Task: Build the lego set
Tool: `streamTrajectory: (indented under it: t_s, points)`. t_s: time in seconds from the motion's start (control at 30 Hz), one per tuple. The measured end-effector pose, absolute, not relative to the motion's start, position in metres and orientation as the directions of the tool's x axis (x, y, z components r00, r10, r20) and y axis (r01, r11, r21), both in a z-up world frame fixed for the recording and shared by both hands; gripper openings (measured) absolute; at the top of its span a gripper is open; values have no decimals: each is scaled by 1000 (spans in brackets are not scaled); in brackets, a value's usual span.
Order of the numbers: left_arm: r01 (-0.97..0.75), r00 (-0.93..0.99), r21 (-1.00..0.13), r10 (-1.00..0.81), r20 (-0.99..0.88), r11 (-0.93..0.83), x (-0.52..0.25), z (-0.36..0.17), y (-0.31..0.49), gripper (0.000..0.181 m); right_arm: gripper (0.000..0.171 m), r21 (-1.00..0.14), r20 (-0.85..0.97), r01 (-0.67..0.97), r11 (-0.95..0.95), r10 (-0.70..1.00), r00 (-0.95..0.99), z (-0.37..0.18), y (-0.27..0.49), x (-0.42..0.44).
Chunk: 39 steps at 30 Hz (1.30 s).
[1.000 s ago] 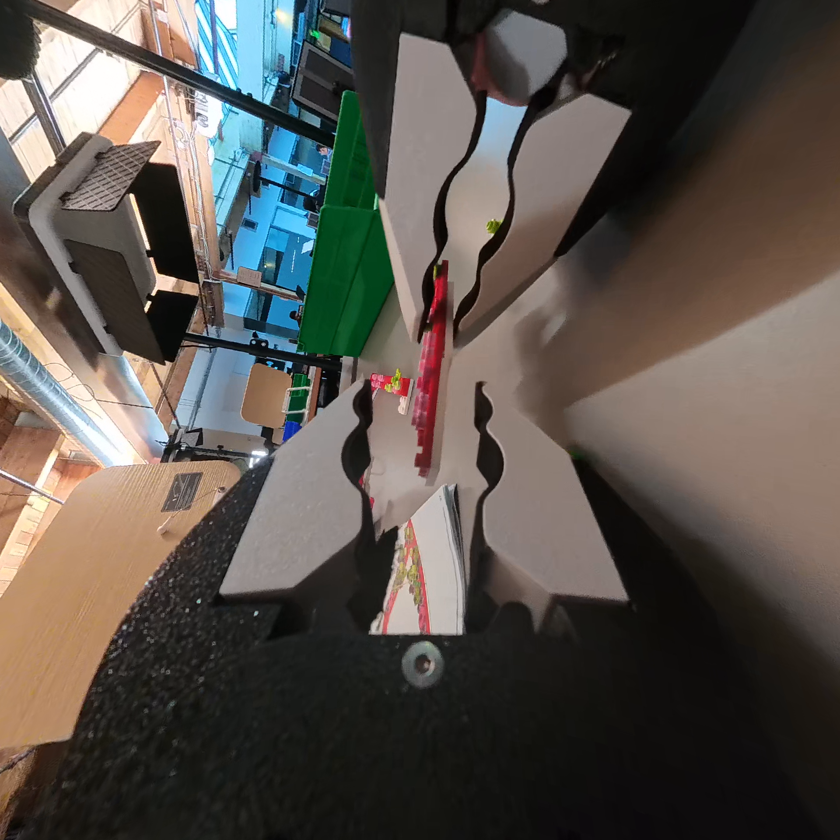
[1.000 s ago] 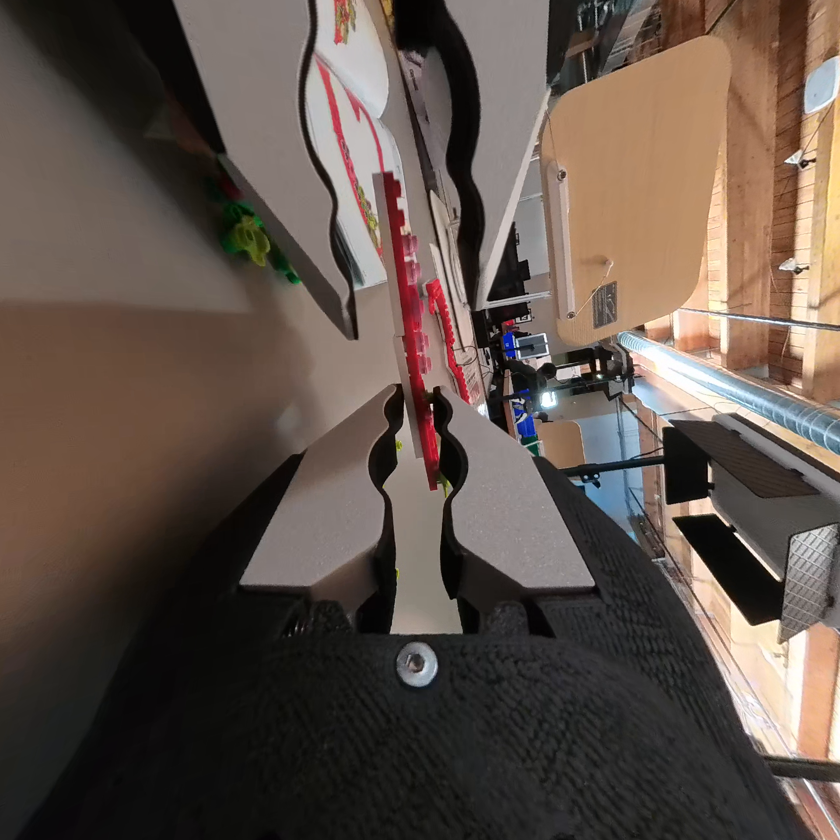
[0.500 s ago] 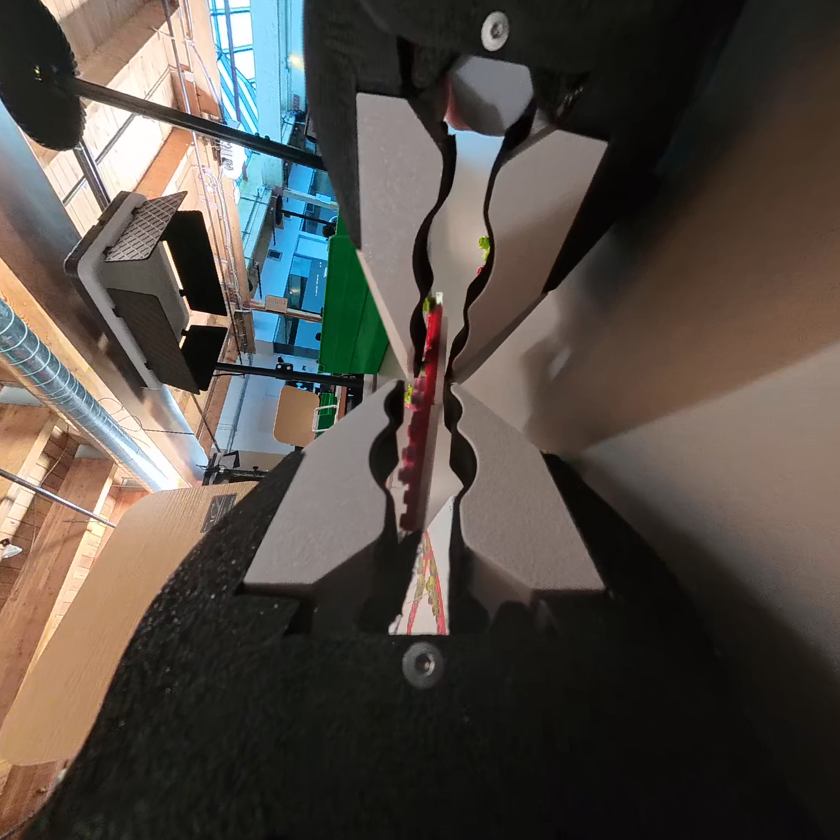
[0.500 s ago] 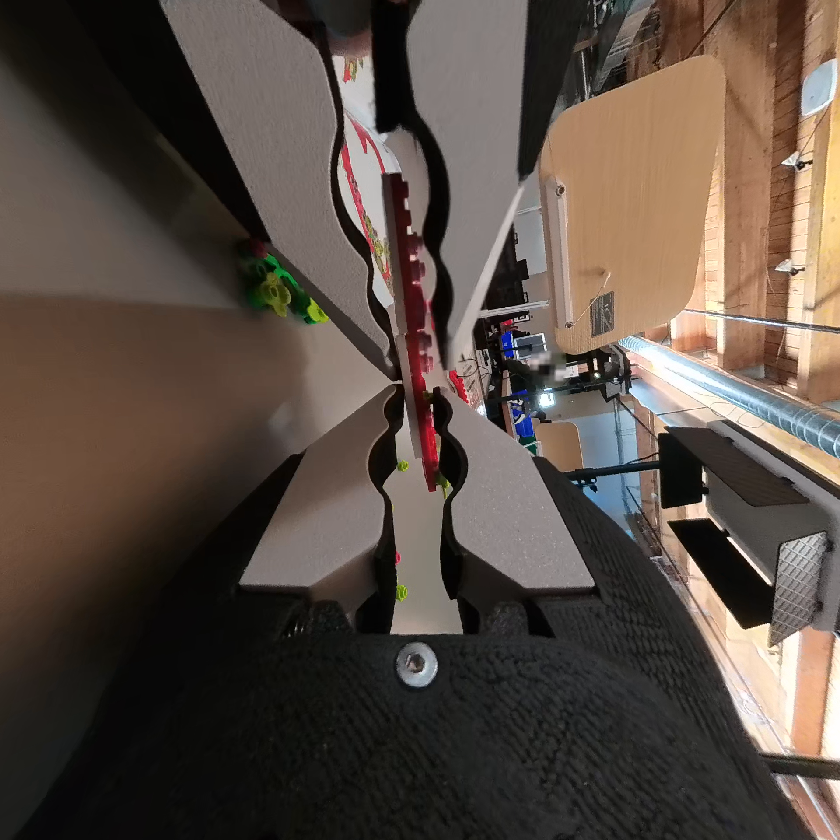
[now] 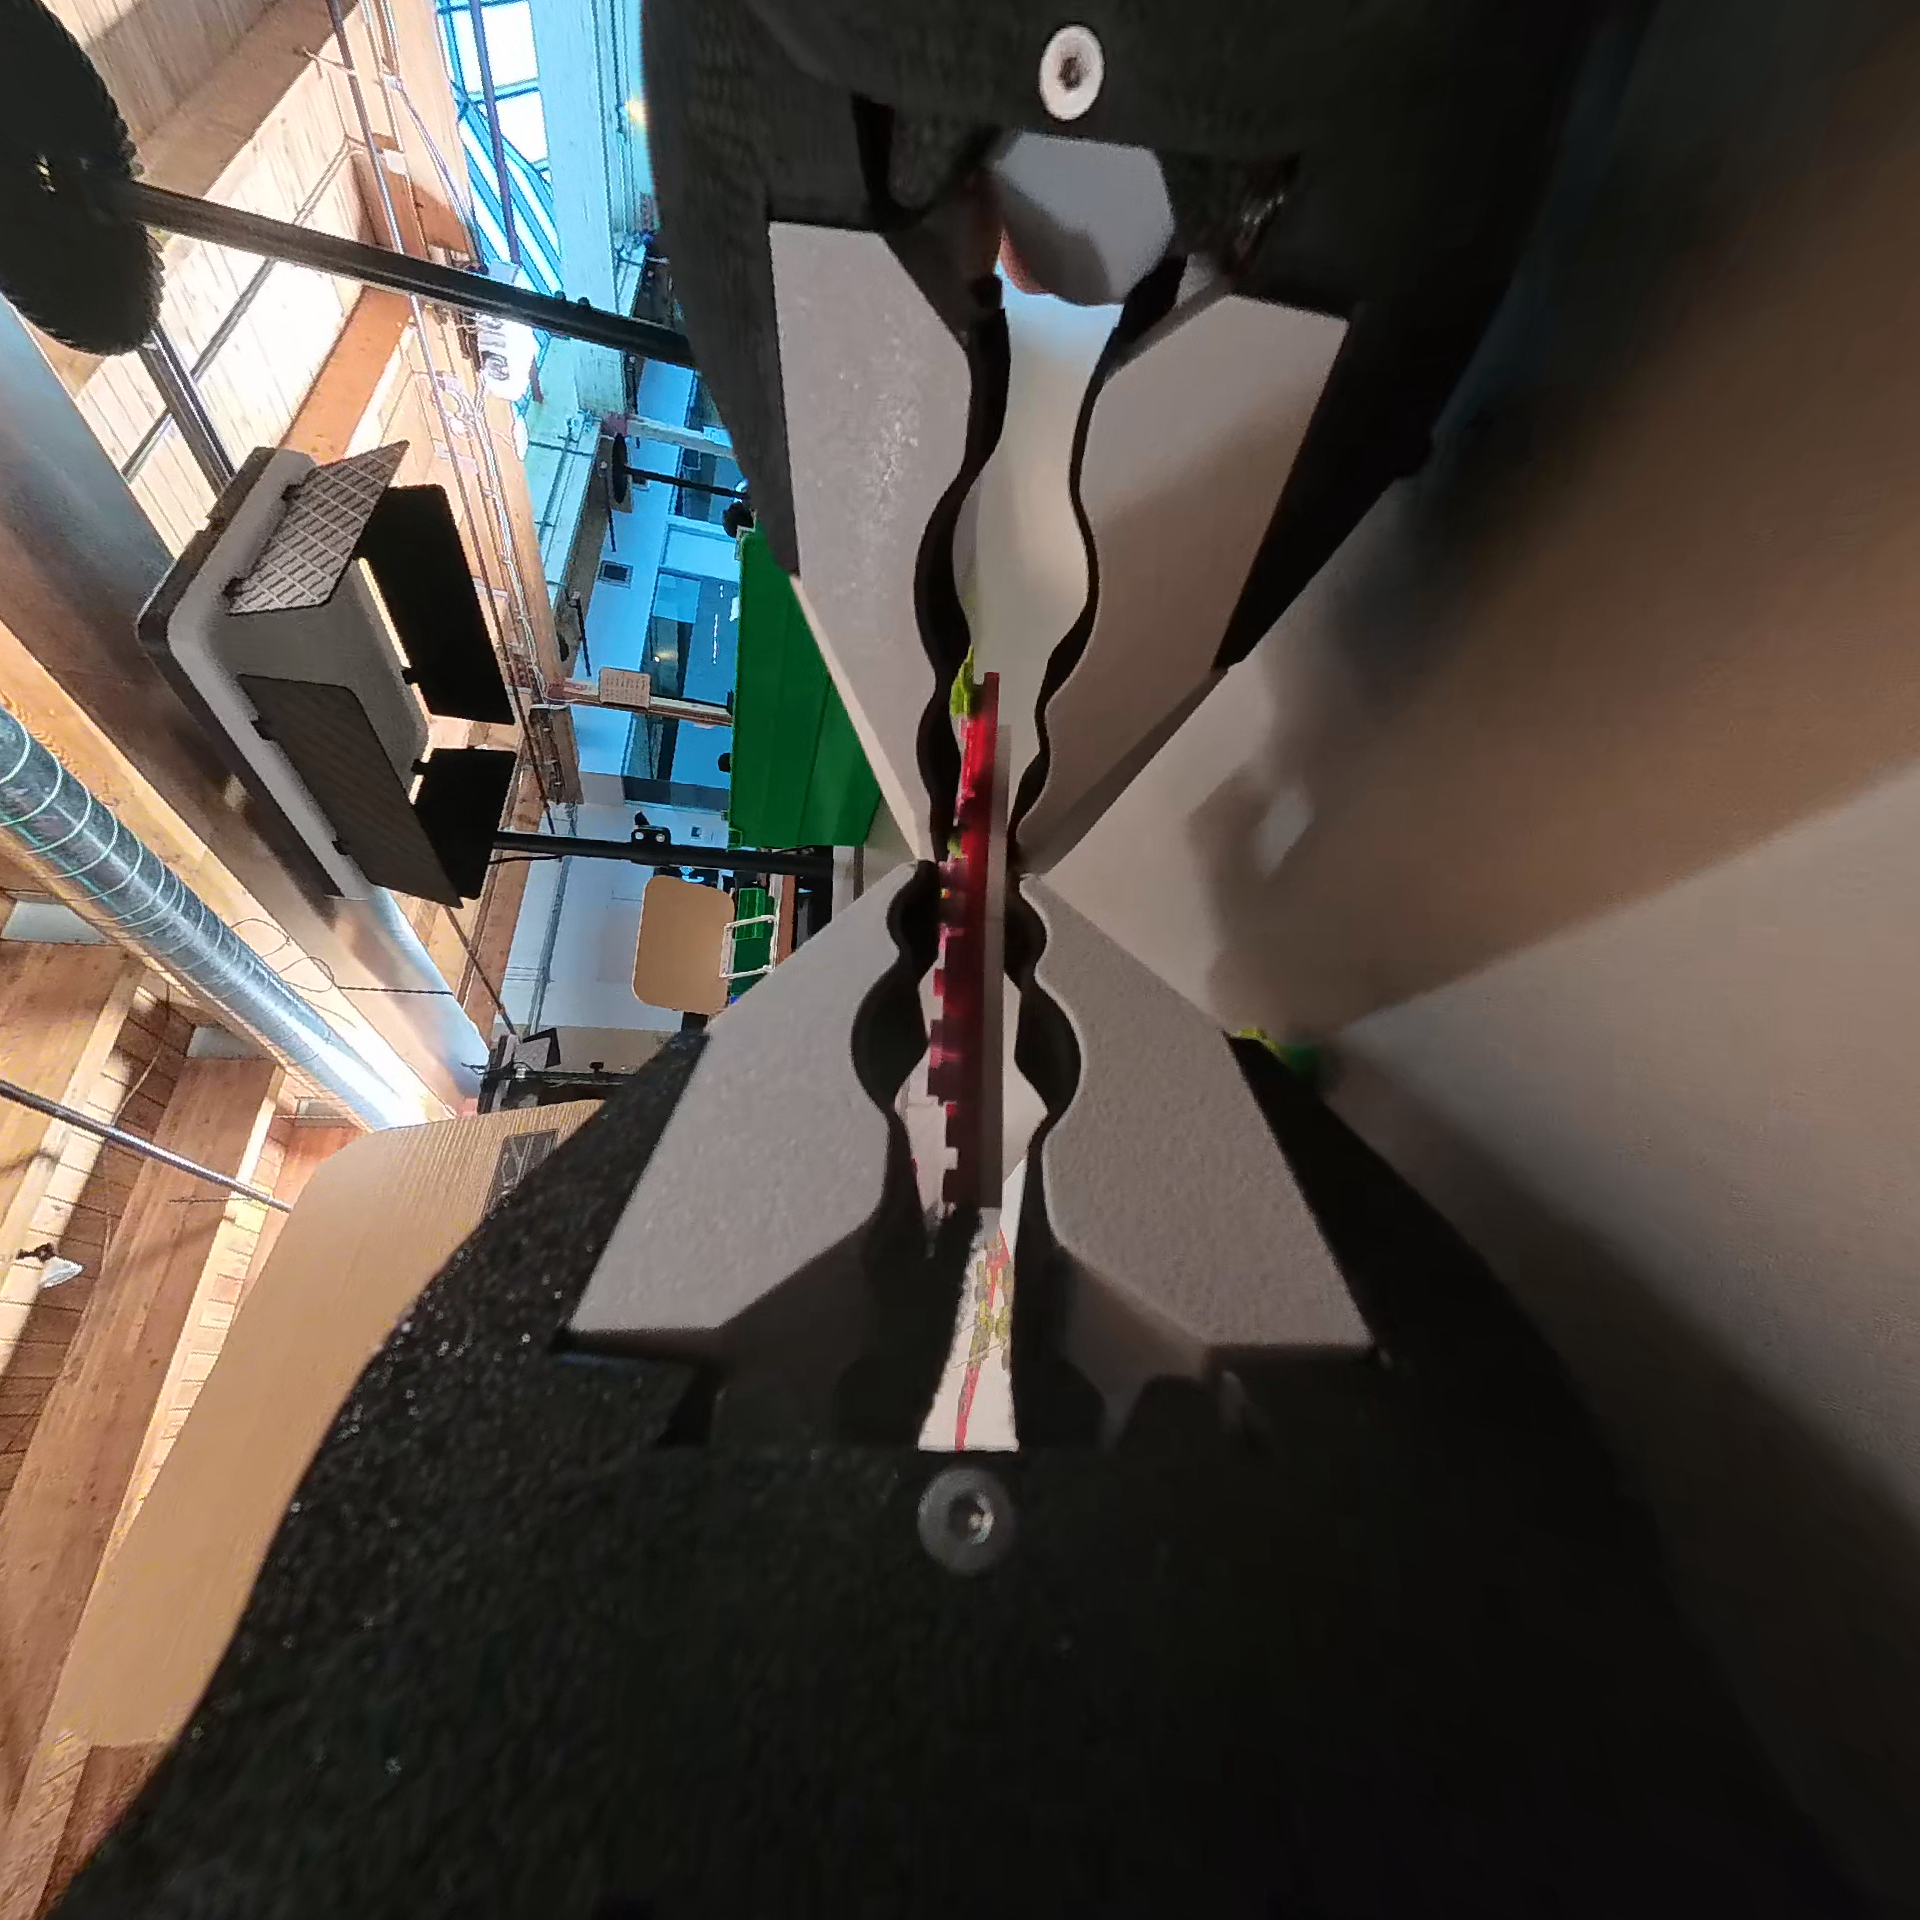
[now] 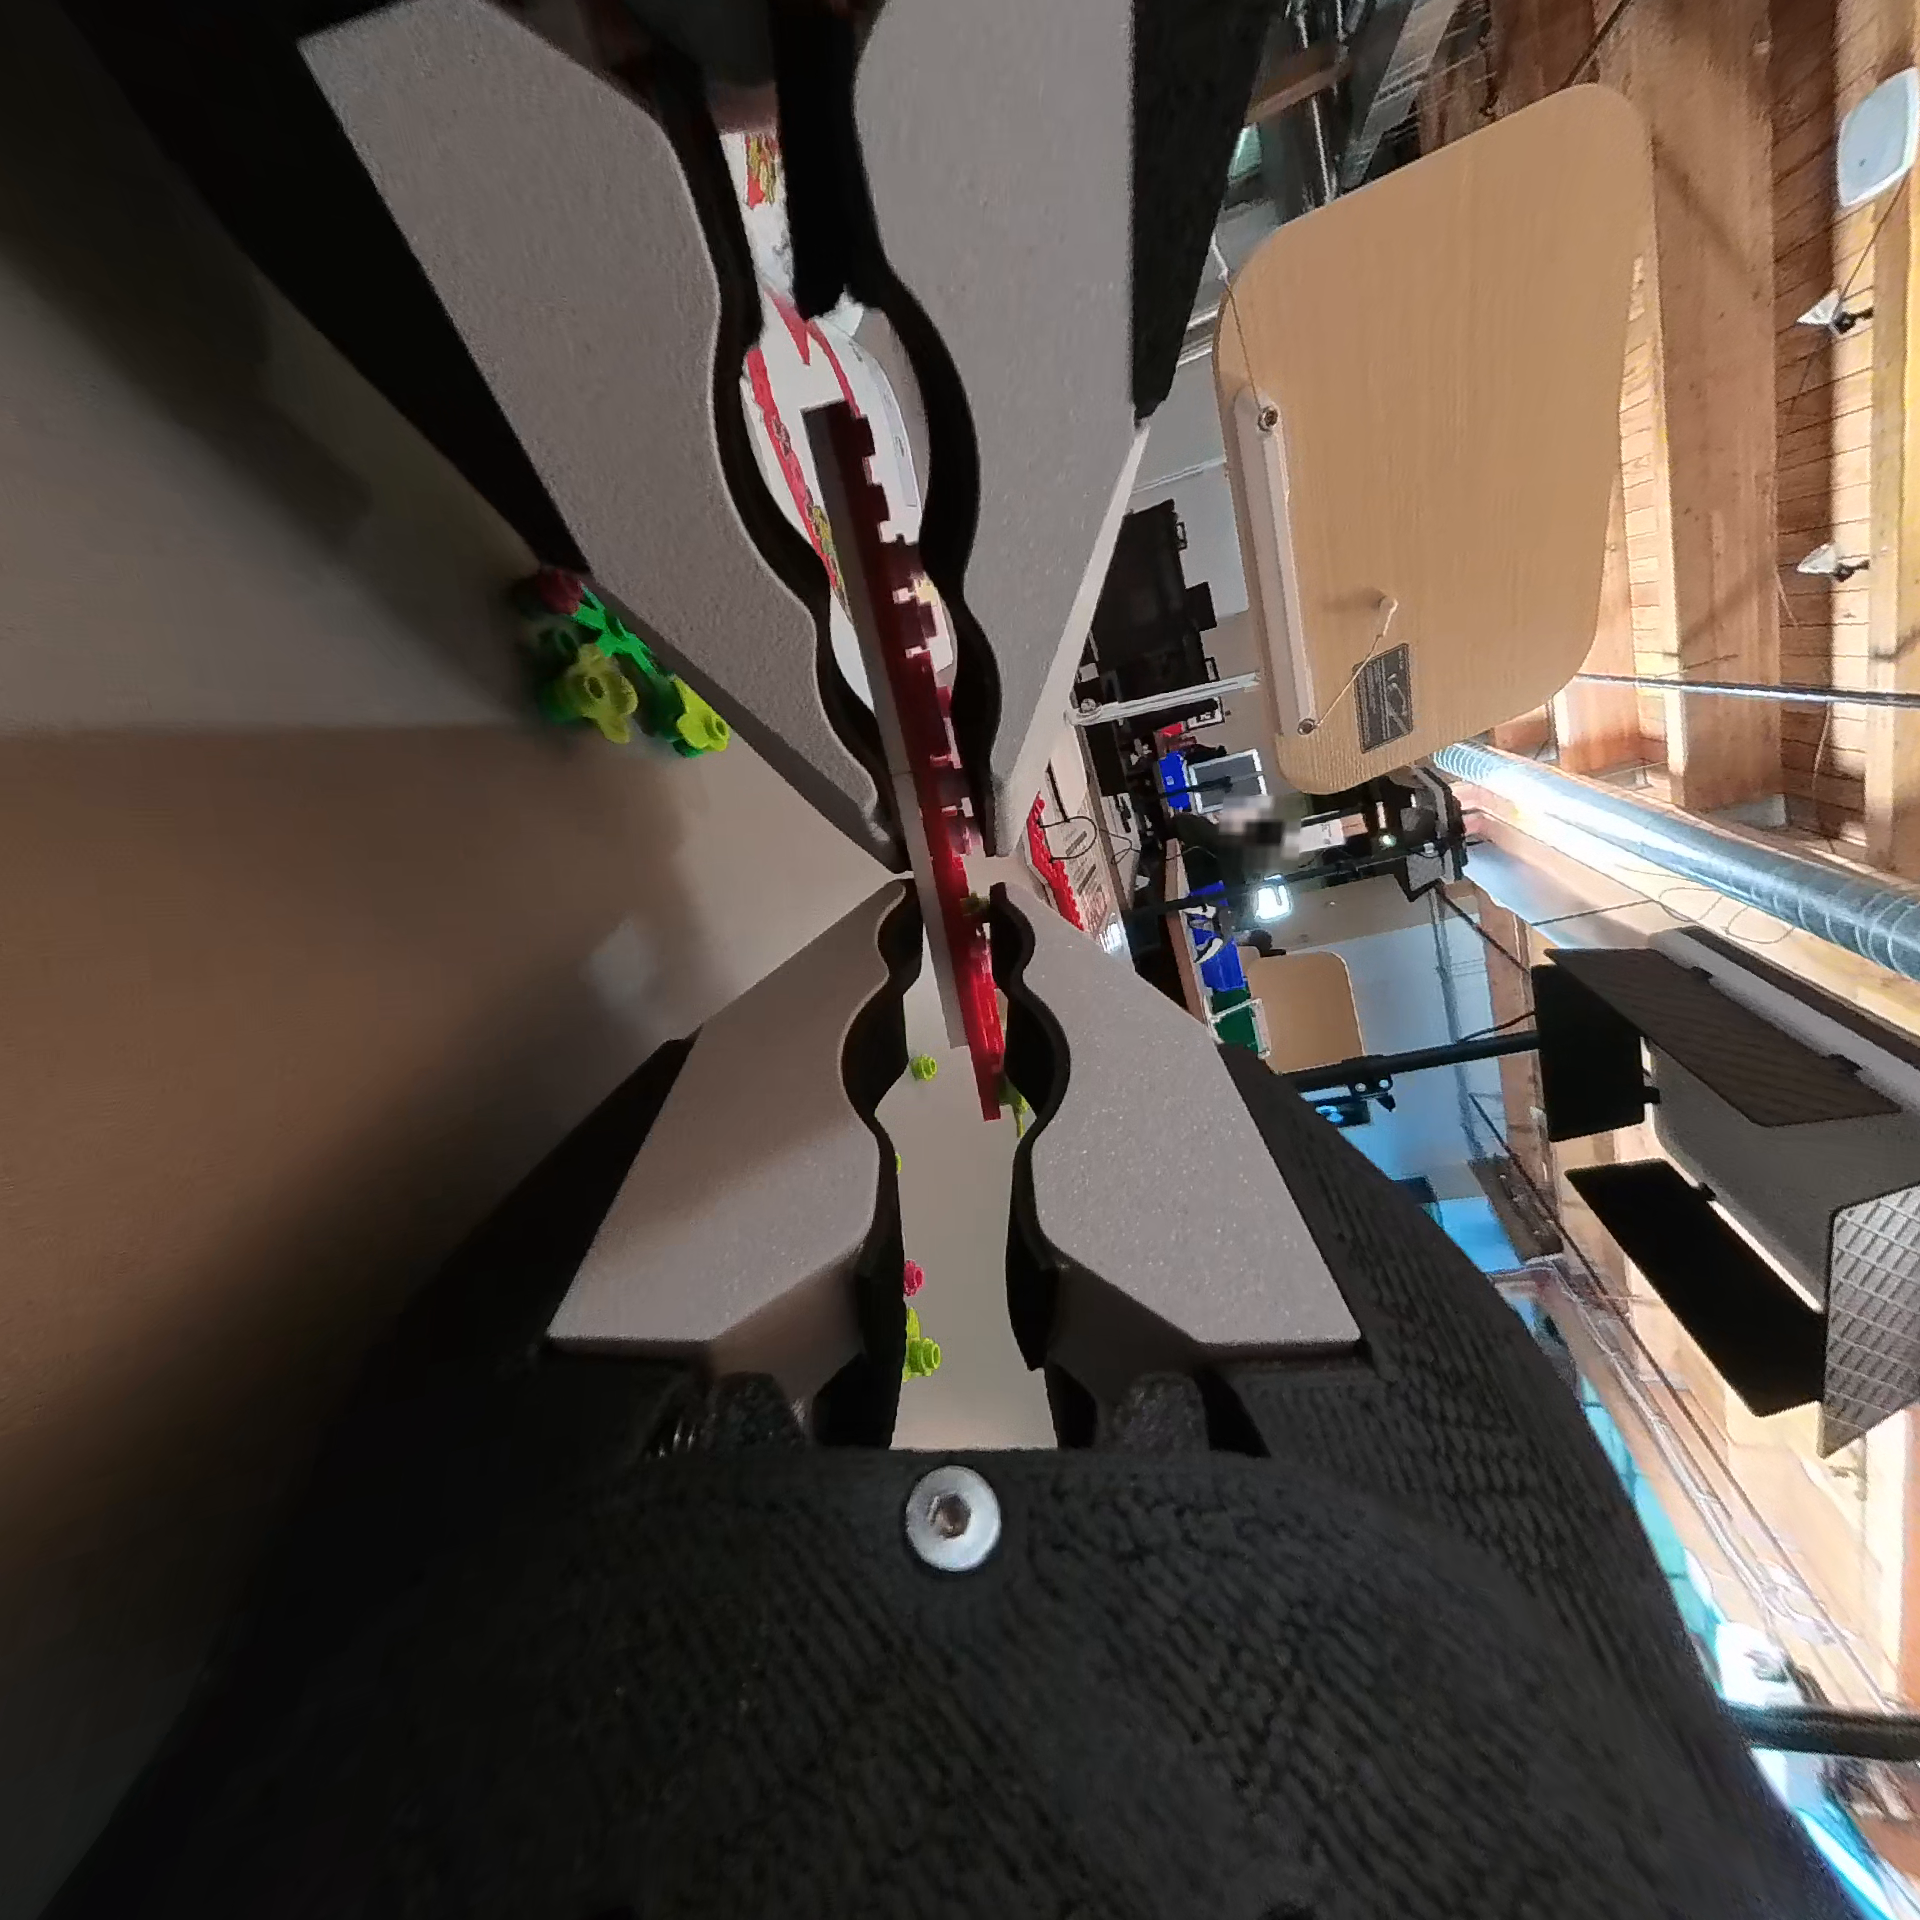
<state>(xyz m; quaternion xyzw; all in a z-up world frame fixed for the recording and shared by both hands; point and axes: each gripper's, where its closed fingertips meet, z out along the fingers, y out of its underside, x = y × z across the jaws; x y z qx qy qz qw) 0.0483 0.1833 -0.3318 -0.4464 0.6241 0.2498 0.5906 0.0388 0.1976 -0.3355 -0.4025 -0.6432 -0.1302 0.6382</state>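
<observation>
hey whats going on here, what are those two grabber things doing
A person is building a lego set with two handheld tools. The red lego plate, with bricks on it, is held edge-on in the air, one end between the right tool fingers and the other between the left tool fingers, tips nearly meeting. The right looks clamped on it; the left's contact is unclear. Loose green pieces and an instruction booklet lie on the pale table.

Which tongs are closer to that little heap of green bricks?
Left. The green bricks lie right beside the left tongs; the right tongs are farther, at the red plate's other end.
</observation>
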Motion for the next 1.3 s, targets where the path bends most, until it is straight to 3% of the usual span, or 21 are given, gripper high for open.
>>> streamTrajectory:
  t_s: [0.27,0.33,0.4,0.63,1.0,1.1,1.2,1.3]
  points:
    - [-819,184,-329,-329,-926,469,49,-331,185,11,10,-372,914,683,628,376,152,-337,198,39]
    - [-822,223,-357,-326,-919,444,45,-328,189,38,10,-369,911,698,614,387,141,-341,202,41]
    - [-834,234,-376,-358,-904,404,41,-333,193,47,10,-369,910,705,605,388,144,-342,205,42]
    - [-847,197,-324,-316,-928,422,40,-333,193,18,10,-386,901,702,599,407,148,-343,205,42]
    - [-869,129,-232,-252,-959,436,37,-332,192,9,13,-391,908,683,616,378,179,-335,205,44]
    - [-887,120,-208,-228,-966,413,31,-330,196,9,30,-410,899,658,631,401,176,-334,199,51]
    - [-889,122,-206,-221,-967,410,27,-329,197,8,34,-402,906,636,659,389,170,-328,197,70]
    - [-892,96,-181,-218,-971,414,27,-332,197,8,31,-510,845,582,634,495,202,-323,199,87]
